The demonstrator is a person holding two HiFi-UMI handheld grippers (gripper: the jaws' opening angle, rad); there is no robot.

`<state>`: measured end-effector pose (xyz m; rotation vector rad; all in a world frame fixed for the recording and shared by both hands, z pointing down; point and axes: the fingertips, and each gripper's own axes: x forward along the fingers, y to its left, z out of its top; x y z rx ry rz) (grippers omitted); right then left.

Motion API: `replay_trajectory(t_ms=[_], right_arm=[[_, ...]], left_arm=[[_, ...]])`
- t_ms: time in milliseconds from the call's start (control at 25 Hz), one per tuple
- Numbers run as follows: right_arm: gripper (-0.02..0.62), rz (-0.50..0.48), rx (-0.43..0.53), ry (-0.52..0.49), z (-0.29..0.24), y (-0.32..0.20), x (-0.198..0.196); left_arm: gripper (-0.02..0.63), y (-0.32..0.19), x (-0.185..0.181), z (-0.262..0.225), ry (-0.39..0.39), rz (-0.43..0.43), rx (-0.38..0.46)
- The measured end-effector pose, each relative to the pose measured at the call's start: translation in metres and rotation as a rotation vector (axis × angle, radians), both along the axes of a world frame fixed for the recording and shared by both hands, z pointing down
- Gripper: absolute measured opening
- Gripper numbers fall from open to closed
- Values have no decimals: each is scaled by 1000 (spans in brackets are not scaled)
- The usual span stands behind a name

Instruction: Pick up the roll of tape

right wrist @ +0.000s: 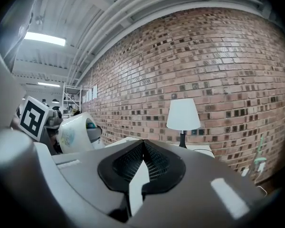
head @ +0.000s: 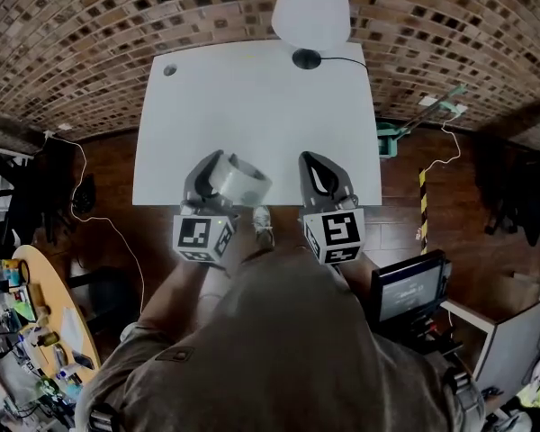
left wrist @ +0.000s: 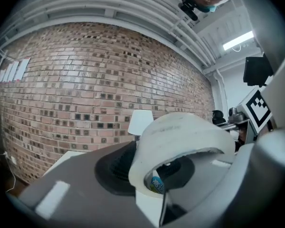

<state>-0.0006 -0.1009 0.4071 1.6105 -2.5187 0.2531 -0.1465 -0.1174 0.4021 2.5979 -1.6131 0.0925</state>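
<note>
The roll of tape (head: 240, 180), a wide white ring, is held off the white table (head: 252, 106), just above its near edge. My left gripper (head: 227, 171) is shut on it. In the left gripper view the tape (left wrist: 180, 137) fills the space between the grey jaws, its hollow core facing the camera. My right gripper (head: 317, 166) hovers beside it on the right, over the table's near edge, shut with nothing in it. In the right gripper view its dark pads (right wrist: 142, 146) meet at the tip, and the tape (right wrist: 76, 133) shows at the left.
A white-shaded lamp (head: 310, 12) on a black base stands at the table's far edge, its cable running right. A brick wall (head: 90, 43) lies behind. A screen (head: 409, 291) stands at my right, a cluttered round table (head: 36, 331) at my left.
</note>
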Motion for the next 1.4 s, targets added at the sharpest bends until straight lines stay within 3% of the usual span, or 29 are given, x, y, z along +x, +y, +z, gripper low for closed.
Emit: replay_trajectory(t_ms=[360, 760, 1400], right_arm=[[14, -22, -7, -3, 4, 52, 2], [14, 21, 17, 9, -14, 63, -12], [12, 12, 28, 18, -17, 72, -33]], left_arm=[[94, 58, -2, 4, 8, -33, -15], [95, 66, -15, -5, 25, 3, -9], [95, 74, -35, -6, 19, -3, -12]])
